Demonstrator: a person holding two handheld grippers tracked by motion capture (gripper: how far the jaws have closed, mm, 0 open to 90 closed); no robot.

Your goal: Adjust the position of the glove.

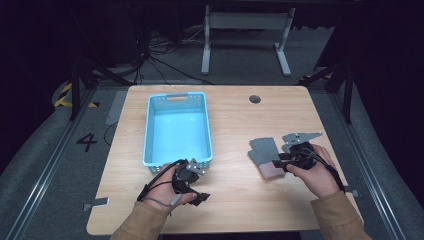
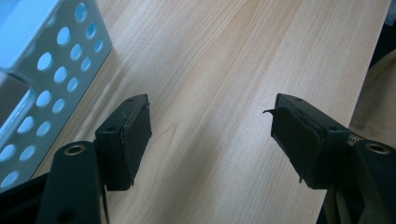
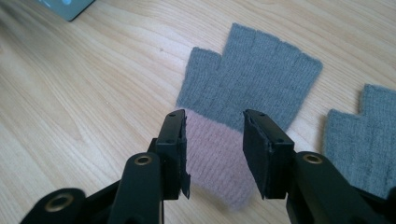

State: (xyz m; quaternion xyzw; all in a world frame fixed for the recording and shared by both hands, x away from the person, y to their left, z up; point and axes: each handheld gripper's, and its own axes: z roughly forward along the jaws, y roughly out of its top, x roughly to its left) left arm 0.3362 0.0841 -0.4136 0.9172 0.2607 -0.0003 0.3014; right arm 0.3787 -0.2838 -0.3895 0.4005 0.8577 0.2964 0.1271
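Near edge of the bench (image 1: 235, 200): two tan sleeves come in from the bottom, each hand w/ a gripper.

Left gripper (image 1: 197, 196) sits near-left, just in front of the basket's near wall, over bare wood. In the left gripper view its jaws stand wide apart, nothing between them, only wood grain below; the basket's perforated wall shows at the upper left of that view.

Right gripper (image 1: 278, 164) is at mid-right, pointing left toward the gloves. In the right gripper view its jaws are partly open, approx. the width of the cuff, and straddle the pink cuff (image 3: 212, 154) of a grey fingerless glove (image 3: 252, 91); pads sit either side of the cuff, not clamped on it. Whether they touch the knit: can't tell. Glove lies flat on the bench, finger stubs pointing away from the gripper.

A second grey glove (image 3: 362, 144) lies just beside the first, on the right in that view, partly cut off by the frame edge. In the high view both gloves sit just left of the right hand, right of the basket and apart from it.

Farther left: light-blue plastic basket (image 1: 150, 135), rectangular, perforated walls, handle slot at its far end, long axis near-to-far.

Far edge: a round cable hole (image 1: 255, 99) in the bench top.
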